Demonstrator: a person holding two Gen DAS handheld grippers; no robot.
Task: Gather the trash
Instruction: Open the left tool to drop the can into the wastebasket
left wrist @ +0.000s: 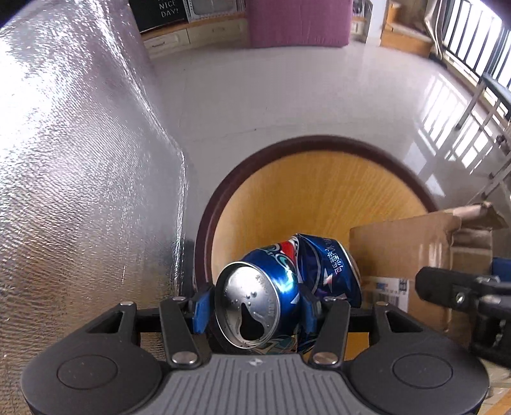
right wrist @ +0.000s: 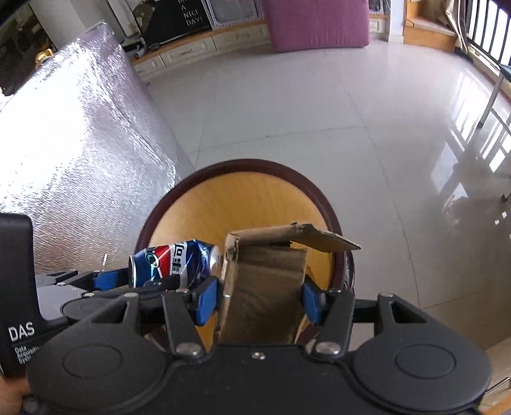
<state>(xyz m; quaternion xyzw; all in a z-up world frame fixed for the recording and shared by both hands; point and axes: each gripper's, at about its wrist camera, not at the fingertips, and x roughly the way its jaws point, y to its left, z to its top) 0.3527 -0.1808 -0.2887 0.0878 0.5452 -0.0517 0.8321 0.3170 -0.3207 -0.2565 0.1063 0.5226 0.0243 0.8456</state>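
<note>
**Can and box both gripped above the round stool**

The left gripper (left wrist: 254, 308) pinches a crushed blue can (left wrist: 271, 287) between its blue pads (left wrist: 201, 311), one pad on each side near the can's open top. The can lies on its side, its silver lid and tear-shaped mouth facing the left wrist camera, its dented body pointing away. In the right wrist view the same can (right wrist: 174, 263) shows side-on, held by the left gripper (right wrist: 134, 281) just left of the box.

The right gripper (right wrist: 260, 301) clamps a brown cardboard box (right wrist: 265, 287), its pads (right wrist: 207, 301) pressed against the box's two side walls. One torn flap sticks out to the right at the top. From the left wrist camera the box (left wrist: 399, 261) sits just right of the can, close to touching it, with a printed label low on its face, and the right gripper (left wrist: 463, 298) shows at the right edge.

Both things are over a round wooden stool (right wrist: 236, 204) with a dark rim. A silver foil-covered surface (left wrist: 80, 159) rises at the left. The floor (right wrist: 303, 111) is glossy pale tile, and a purple cushion (right wrist: 316, 22) stands at the far wall.
</note>
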